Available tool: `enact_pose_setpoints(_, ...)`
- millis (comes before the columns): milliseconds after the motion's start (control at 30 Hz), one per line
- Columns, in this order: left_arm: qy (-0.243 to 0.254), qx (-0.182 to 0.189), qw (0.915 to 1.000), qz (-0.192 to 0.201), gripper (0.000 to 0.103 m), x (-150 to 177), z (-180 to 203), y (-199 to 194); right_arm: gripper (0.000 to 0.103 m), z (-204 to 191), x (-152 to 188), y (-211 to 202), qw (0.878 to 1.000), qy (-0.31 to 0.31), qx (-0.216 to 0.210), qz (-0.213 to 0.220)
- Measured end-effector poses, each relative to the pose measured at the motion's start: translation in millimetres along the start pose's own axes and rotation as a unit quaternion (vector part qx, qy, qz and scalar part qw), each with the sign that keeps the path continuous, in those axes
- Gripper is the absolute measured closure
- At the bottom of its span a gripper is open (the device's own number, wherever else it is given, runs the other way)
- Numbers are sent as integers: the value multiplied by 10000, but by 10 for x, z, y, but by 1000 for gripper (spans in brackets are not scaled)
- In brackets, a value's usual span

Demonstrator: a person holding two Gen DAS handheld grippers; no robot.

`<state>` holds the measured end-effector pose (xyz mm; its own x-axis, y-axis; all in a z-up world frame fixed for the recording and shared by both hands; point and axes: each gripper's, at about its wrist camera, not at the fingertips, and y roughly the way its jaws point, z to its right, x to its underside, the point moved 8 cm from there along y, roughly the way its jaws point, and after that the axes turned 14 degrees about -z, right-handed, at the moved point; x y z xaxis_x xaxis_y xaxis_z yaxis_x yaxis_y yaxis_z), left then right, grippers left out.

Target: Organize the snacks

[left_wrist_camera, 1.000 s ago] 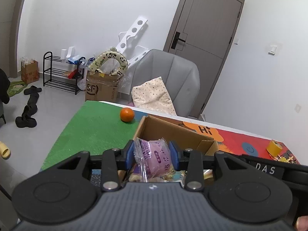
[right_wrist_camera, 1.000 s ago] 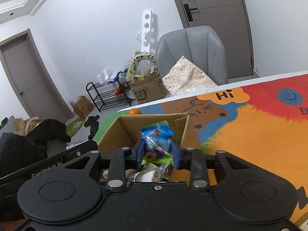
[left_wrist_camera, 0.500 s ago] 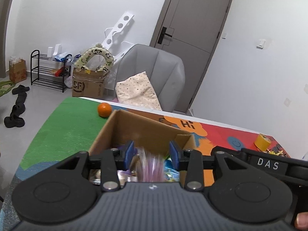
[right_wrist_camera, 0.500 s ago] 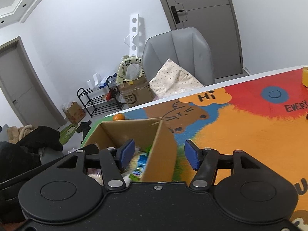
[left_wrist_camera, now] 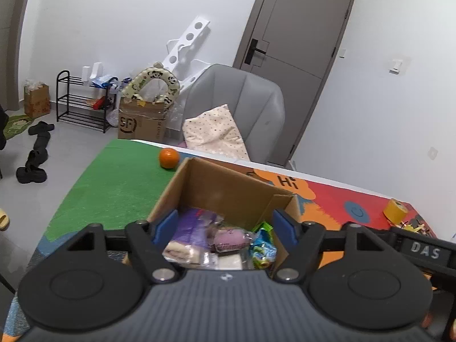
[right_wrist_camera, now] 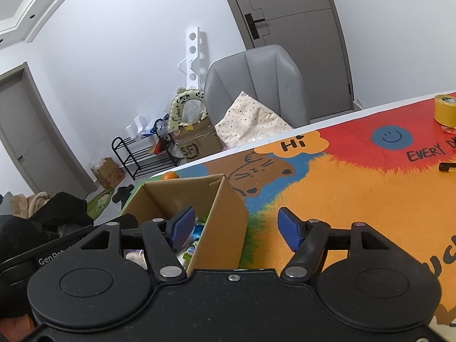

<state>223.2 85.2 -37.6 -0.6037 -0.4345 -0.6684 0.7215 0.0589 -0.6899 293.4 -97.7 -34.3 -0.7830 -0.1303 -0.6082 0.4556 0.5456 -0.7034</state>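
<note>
My left gripper [left_wrist_camera: 225, 226] has its blue-padded fingers [left_wrist_camera: 168, 222] spread, having just opened, and nothing is pinched between them. Directly below and ahead lies the open brown cardboard box [left_wrist_camera: 228, 188]. In it the snack packets rest loose: a purple wrapped packet [left_wrist_camera: 228, 238] lying crosswise to my fingers, a pale bread-like pack [left_wrist_camera: 182, 252] to its left, a blue-green packet [left_wrist_camera: 262, 249] to its right.

My right gripper [right_wrist_camera: 235, 229] is likewise released, its jaws just widened and empty. They straddle the box's right wall [right_wrist_camera: 222, 228]: the left pad sits over the interior, the right pad hangs over the table. The left gripper is the better centred over the contents.

The box stands on a table covered by a bright cartoon-printed mat [right_wrist_camera: 356, 188], green on the far left. A round orange fruit [left_wrist_camera: 169, 158] sits just beyond the box; a yellow tape roll [right_wrist_camera: 444, 109] lies well apart at the right. Beyond are a grey padded chair [left_wrist_camera: 242, 105] and a grey door [left_wrist_camera: 296, 40].
</note>
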Motion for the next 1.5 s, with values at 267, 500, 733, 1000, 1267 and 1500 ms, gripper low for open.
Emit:
enact_pose_setpoints(267, 19, -276, 9996, -5, 17, 78, -61, -132, 20, 76, 83, -133, 9998, 95, 156, 45)
enact_pose_setpoints(500, 168, -261, 9995, 11, 15, 195, -73, -265, 7, 13, 221, -271, 9994, -14, 342, 106)
enact_pose_setpoints(733, 162, -222, 9996, 99, 13, 231, -93, -396, 5, 35, 292, -415, 9986, 30, 482, 196)
enact_pose_setpoints(1000, 283, -400, 9988, 46, 10, 349, -70, -577, 0, 29, 394, -651, 9982, 25, 492, 351)
enact_pose_setpoints(1267, 435, -329, 9985, 54, 5, 489, 52, -811, 0, 70, 527, -932, 9977, -2, 520, 437)
enact_pose_setpoints(1500, 679, -263, 9973, 6, 4, 587, 239, -980, 0, 107, 633, -1165, 9971, -74, 558, 513)
